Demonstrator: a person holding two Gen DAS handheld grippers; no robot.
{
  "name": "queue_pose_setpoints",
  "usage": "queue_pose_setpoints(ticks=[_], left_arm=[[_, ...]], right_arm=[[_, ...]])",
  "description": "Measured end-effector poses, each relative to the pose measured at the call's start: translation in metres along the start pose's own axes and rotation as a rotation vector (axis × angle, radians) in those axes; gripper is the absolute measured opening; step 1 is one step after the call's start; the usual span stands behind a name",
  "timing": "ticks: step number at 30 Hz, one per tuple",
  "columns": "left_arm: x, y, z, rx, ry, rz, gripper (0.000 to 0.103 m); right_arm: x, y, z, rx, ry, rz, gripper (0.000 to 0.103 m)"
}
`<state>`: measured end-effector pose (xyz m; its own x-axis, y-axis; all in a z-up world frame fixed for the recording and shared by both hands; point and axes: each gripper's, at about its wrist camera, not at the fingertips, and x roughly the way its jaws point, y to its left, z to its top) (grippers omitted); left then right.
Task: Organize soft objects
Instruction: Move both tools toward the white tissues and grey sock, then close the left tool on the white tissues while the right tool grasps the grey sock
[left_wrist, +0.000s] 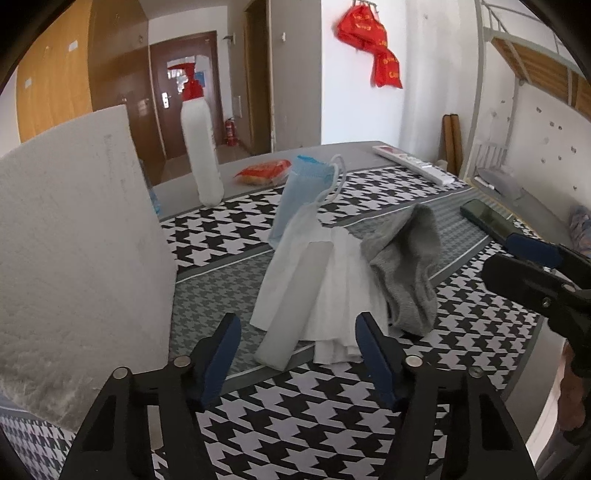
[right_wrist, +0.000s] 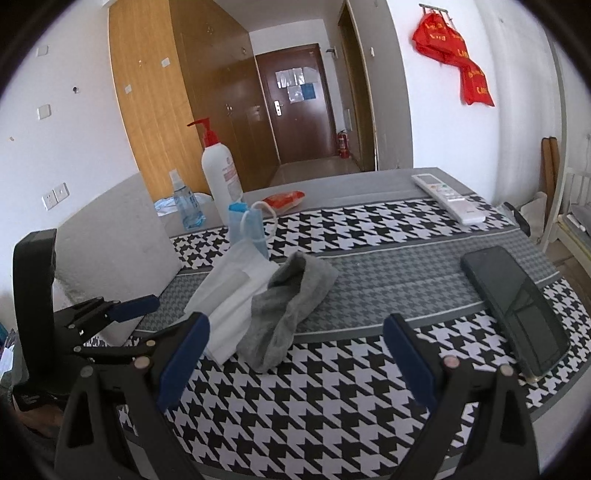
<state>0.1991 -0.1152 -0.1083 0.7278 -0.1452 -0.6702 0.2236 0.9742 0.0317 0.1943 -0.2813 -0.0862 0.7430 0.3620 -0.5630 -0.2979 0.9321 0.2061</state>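
The left tool (left_wrist: 297, 349), jaws spread and empty, points at the near end of the white face mask (left_wrist: 295, 280) just ahead on the houndstooth table (left_wrist: 332, 424), its long axis running away, the grey sock (left_wrist: 406, 266) overlapping its right edge nearer the right tool (right_wrist: 295, 354), also spread and empty.

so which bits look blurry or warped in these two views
Left wrist view: pump bottle smeared, white foam board soft, table edge bowed. Right wrist view: sharper, phone shows glare, door frame curves.
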Motion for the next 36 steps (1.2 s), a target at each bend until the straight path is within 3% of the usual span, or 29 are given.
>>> queue_pose_setpoints(ticks=[13, 36], left_arm=[[0.015, 0.007, 0.000, -0.012, 0.072, 0.009, 0.041], [0.024, 0.014, 0.003, 0.012, 0.128, -0.029, 0.030]], right_arm=[[0.009, 0.003, 0.001, -0.006, 0.018, 0.010, 0.097], [0.042, 0.005, 0.007, -0.012, 0.110, -0.019, 0.097]])
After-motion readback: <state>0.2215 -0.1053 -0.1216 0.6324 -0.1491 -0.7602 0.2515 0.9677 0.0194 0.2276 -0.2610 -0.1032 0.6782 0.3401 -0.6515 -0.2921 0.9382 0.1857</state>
